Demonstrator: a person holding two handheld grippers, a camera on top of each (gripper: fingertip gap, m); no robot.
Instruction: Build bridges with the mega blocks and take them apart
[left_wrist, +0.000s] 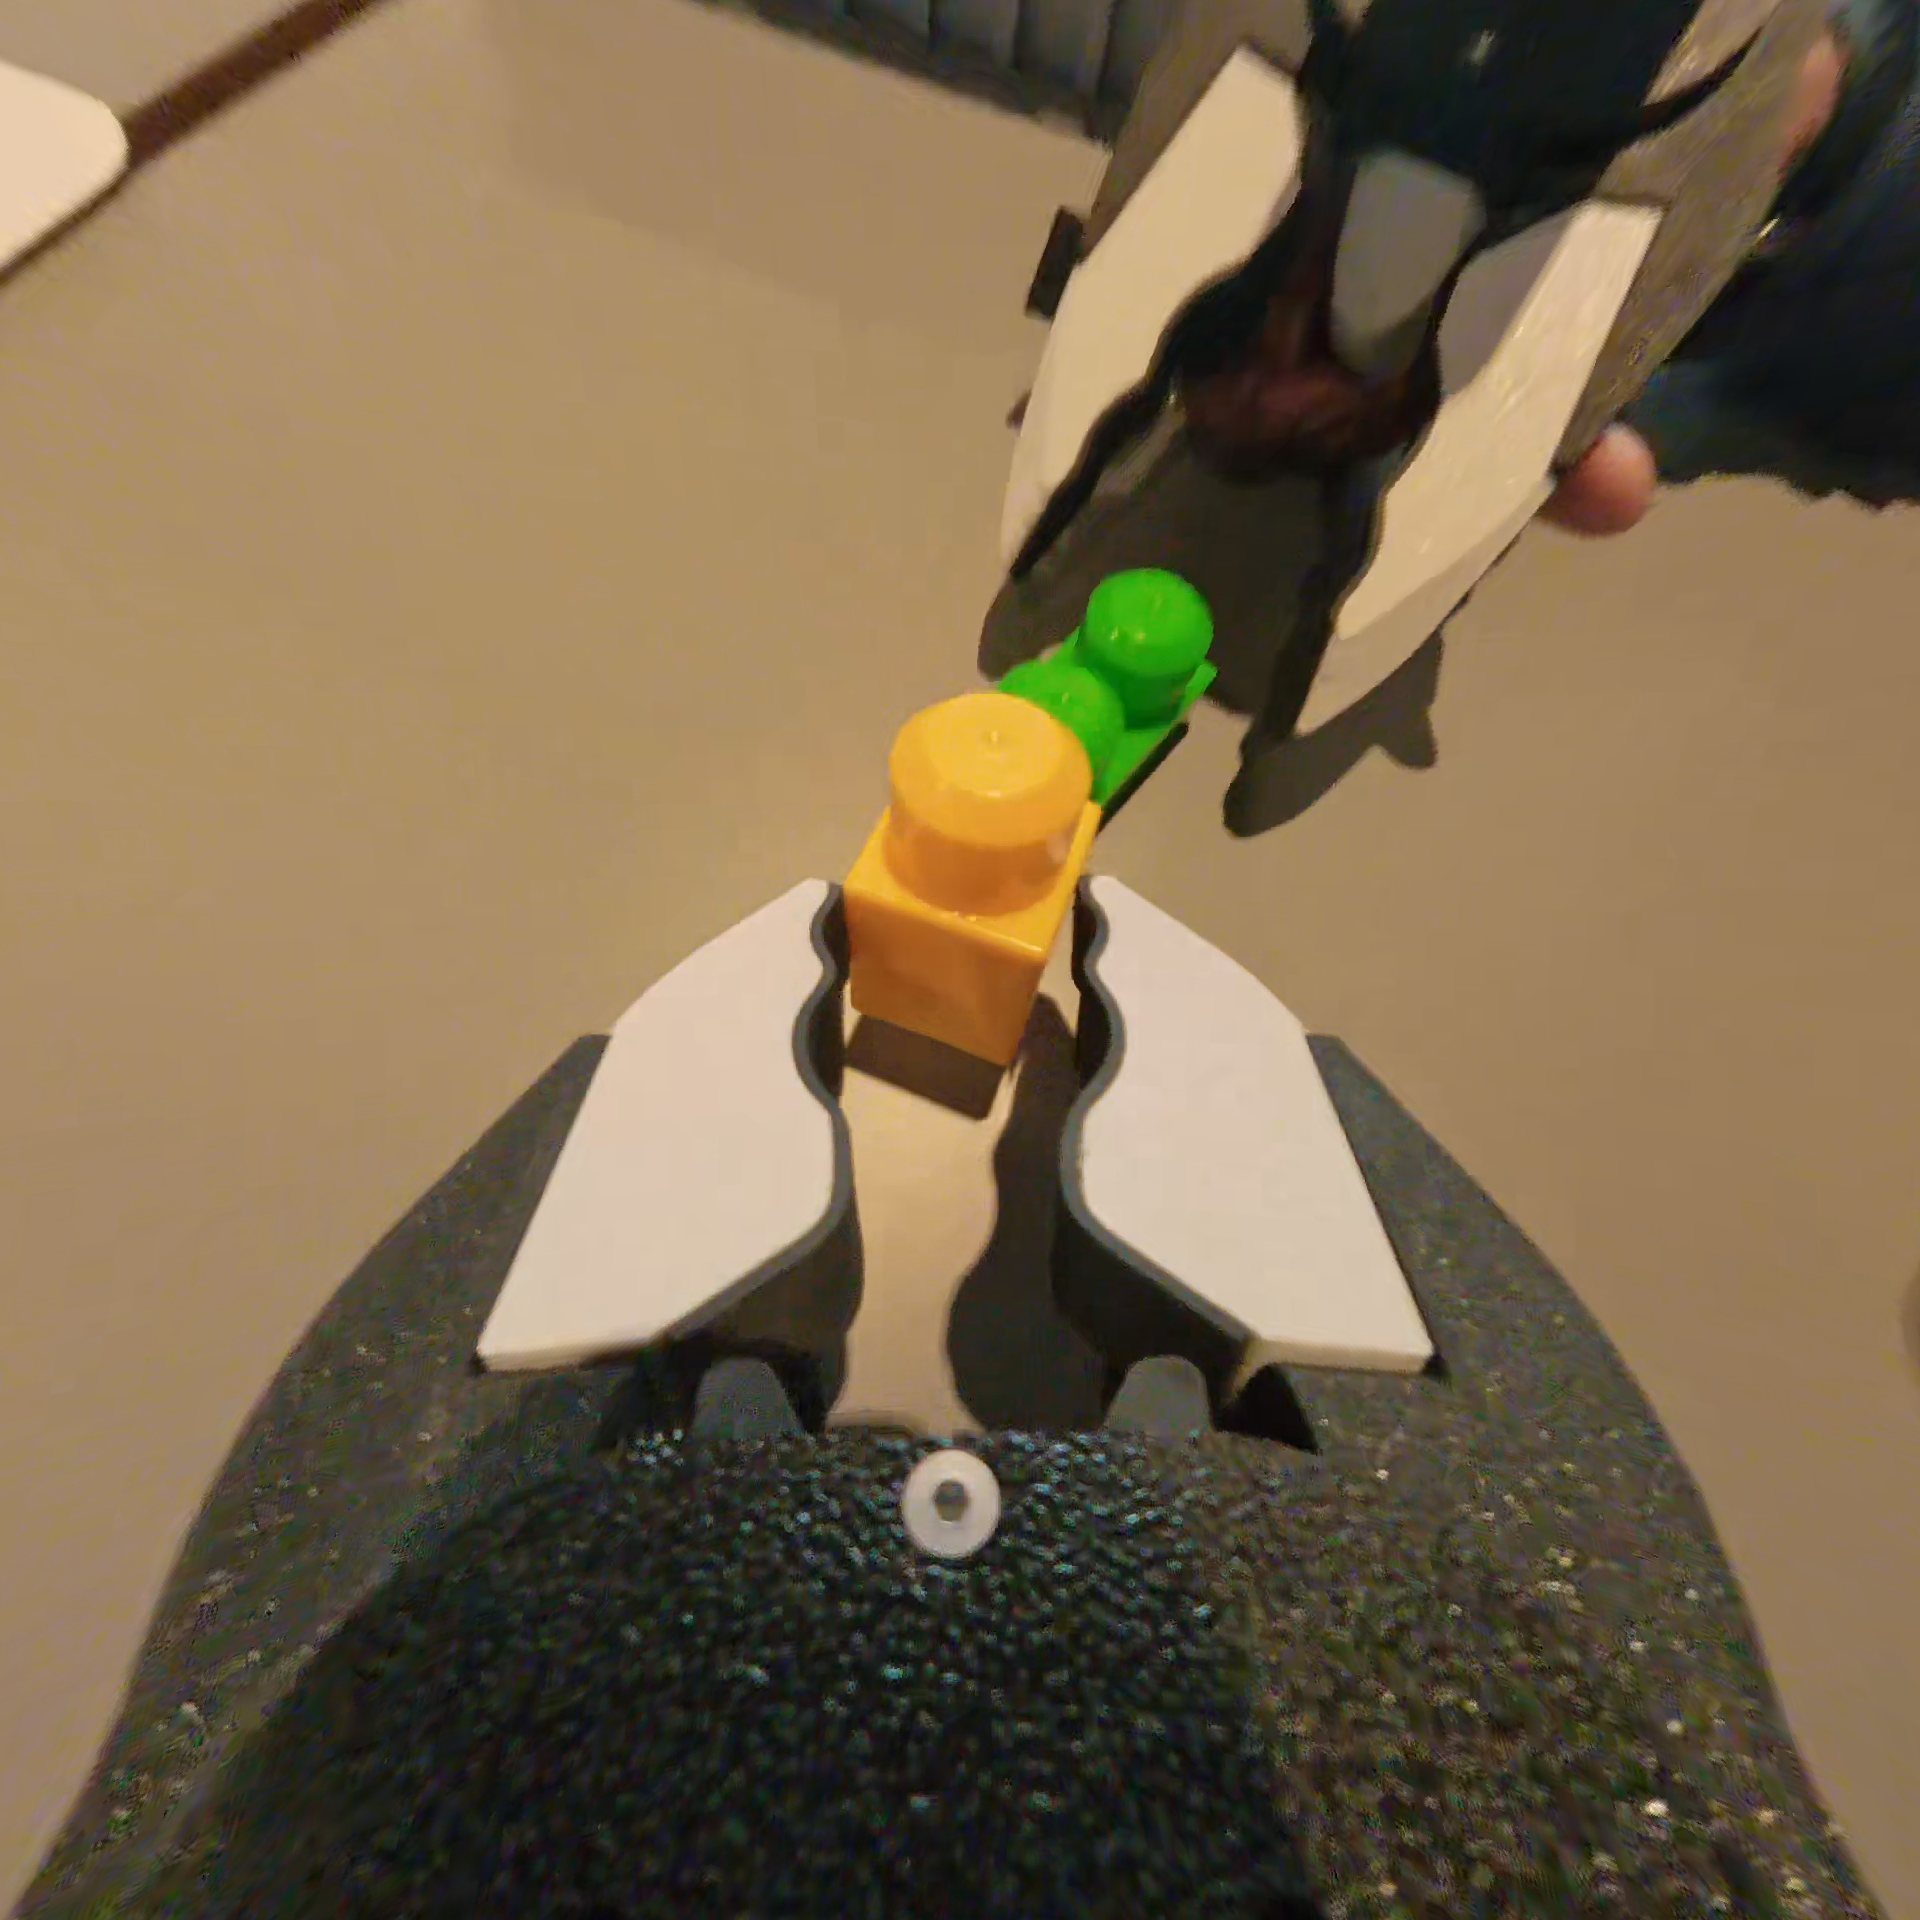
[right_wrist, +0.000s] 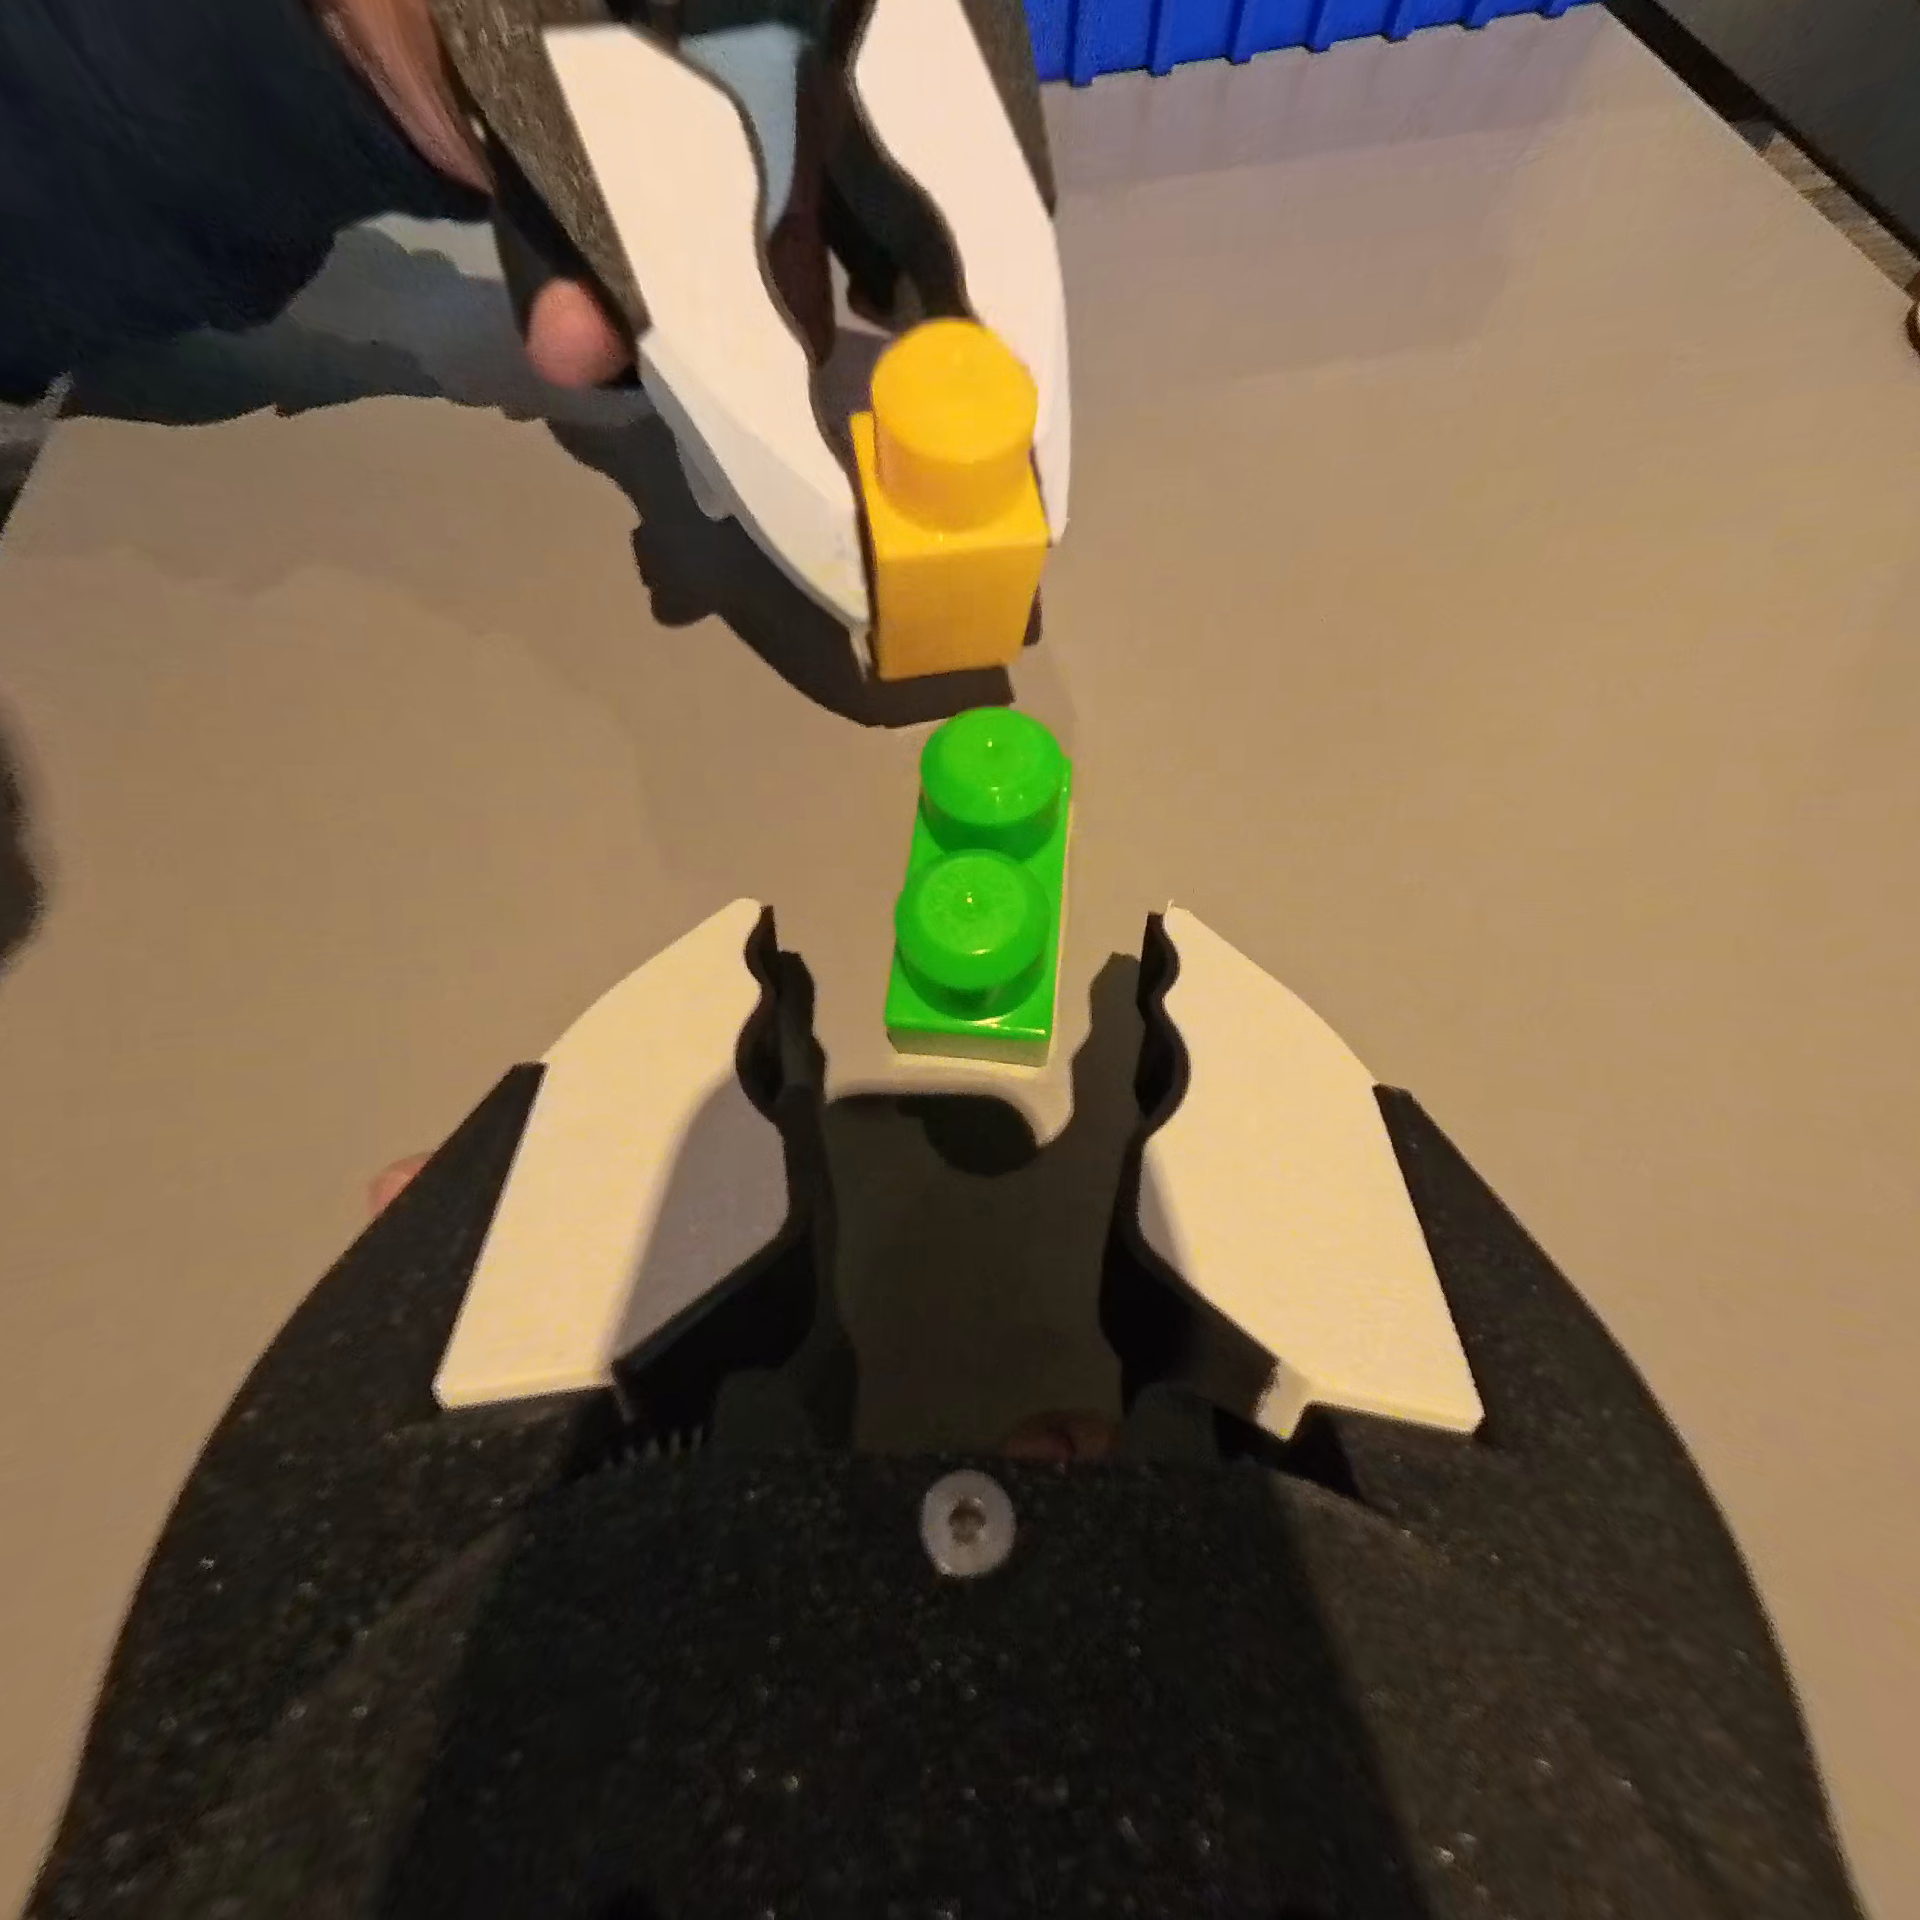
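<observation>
— While the left gripper (left_wrist: 951, 935) clamps the yellow block (left_wrist: 961, 883) above the table (left_wrist: 416, 623), where's the green block (right_wrist: 982, 904)?
— Flat on the table, before the right gripper (right_wrist: 961, 935), whose jaws stand apart.

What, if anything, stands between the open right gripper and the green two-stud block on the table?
Nothing visible. The green block lies on the table just ahead of the right gripper, its fingers spread either side. The yellow block, in the left gripper, sits beyond it.
</observation>
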